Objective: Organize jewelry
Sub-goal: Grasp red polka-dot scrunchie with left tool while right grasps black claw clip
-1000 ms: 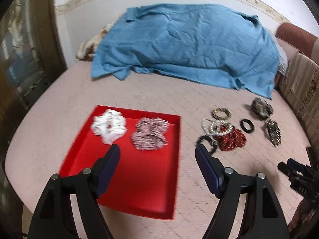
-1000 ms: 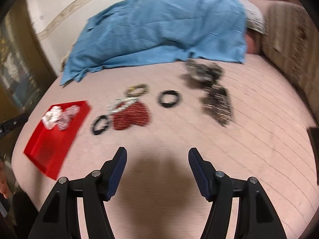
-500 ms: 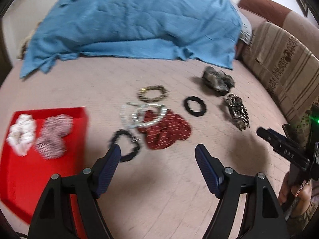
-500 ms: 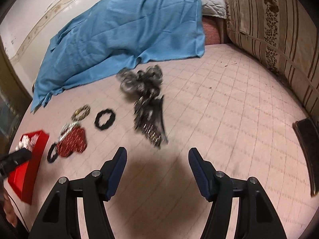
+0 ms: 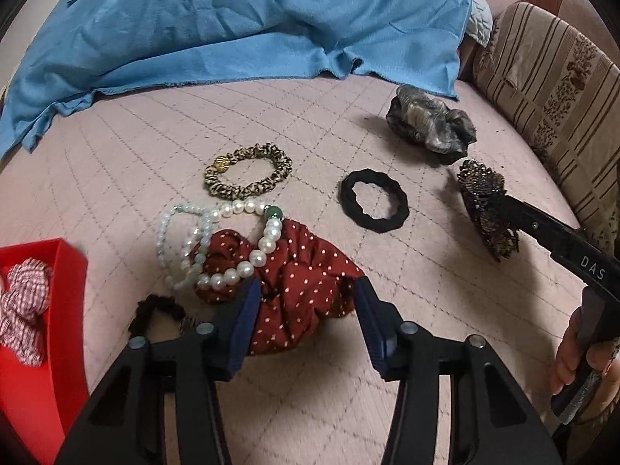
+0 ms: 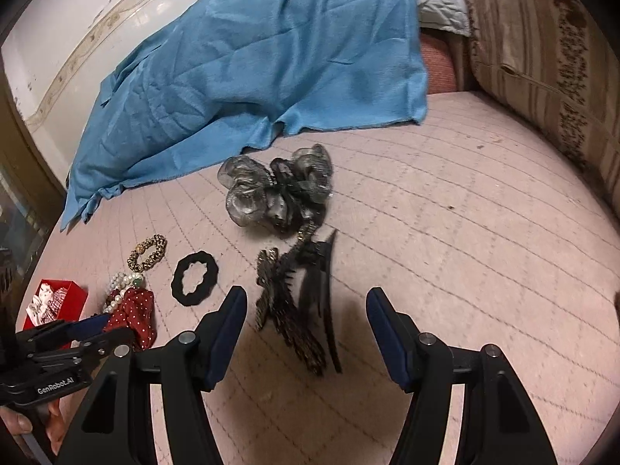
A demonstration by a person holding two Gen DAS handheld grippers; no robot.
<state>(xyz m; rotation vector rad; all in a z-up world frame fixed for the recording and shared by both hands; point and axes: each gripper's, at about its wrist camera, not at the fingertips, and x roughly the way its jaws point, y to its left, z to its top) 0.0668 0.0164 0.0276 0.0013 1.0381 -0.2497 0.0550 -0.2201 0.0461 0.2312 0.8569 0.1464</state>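
Red polka-dot fabric: the dotted scrunchie [image 5: 294, 286] lay on the pink quilted bedspread [image 5: 116, 162], directly between and just ahead of the left gripper's [image 5: 306, 310] spread fingers, nothing clamped.
Left gripper state: fingers apart, straddling the scrunchie's near edge; contact could not be told.
Deciding relation: the scrunchie ran left to right across the gap, so closing should catch its bunched near fold; the left gripper was much the nearer tool.
In the way: a pearl bracelet [image 5: 217, 244] draped over the scrunchie's far-left part, likely to be dragged along; a small black hair tie [image 5: 155, 310] sat just left of the left finger.
Right gripper [image 6: 306, 329]: fingers wide apart, empty, with a black-and-bronze claw clip [image 6: 294, 302] between them, its long axis running near to far.
Destination: red tray [image 5: 66, 263] at the near left, holding a checked scrunchie [image 5: 23, 310].
Others: leopard scrunchie [image 5: 248, 170], black scrunchie [image 5: 374, 199], grey organza bow [image 6: 279, 190], all farther off.
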